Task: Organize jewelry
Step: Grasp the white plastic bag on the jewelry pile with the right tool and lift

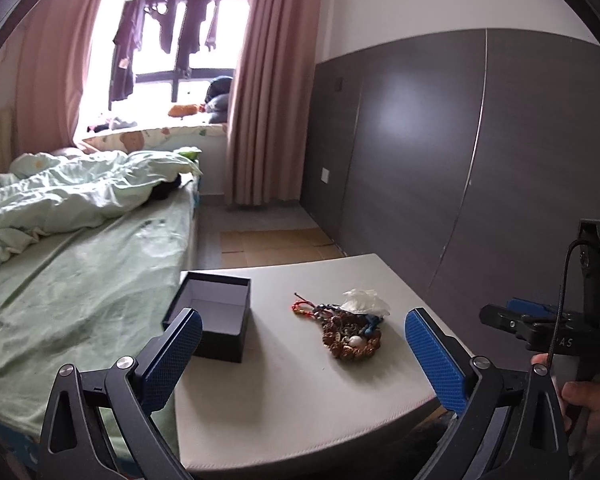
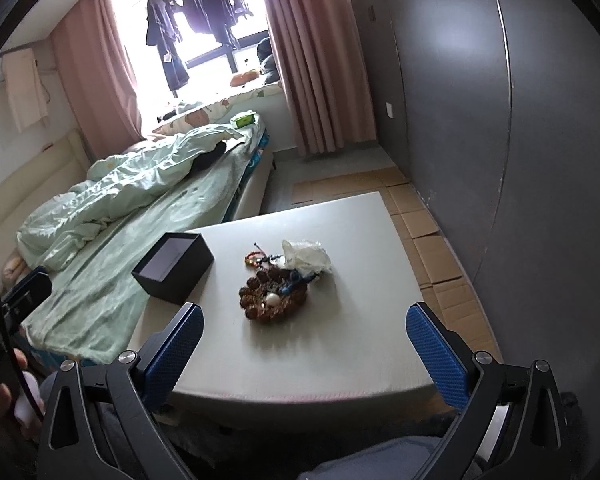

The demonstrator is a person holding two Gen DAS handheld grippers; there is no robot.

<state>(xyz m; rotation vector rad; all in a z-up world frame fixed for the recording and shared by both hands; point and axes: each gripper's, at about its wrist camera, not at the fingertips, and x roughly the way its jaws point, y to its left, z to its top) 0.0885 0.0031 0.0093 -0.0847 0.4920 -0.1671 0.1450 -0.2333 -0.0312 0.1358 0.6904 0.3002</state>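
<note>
Left hand-held gripper [image 1: 304, 356]: released, blue pads spread wide and holding nothing, hanging over the near edge of the surface [image 1: 284, 408].
Right hand-held gripper [image 2: 304, 352]: also released and empty, on the near side of the jewelry pile, well apart from it.
Jewelry pile [image 2: 274, 290]: a tangle of brown bead strands with a white bead, a red cord and blue bits, lying mid-surface.
Plastic bag [image 2: 306, 256]: crumpled, touching the far side of the pile.
Box [image 2: 172, 268]: dark, open, seemingly empty, left of the pile, at the bed-side edge.
Step in hand: judged the very start; nothing lifted yet.
Next move: likely bring one gripper down on the pile, pinch a single strand clear of the tangle, carry it left into the box.
</note>
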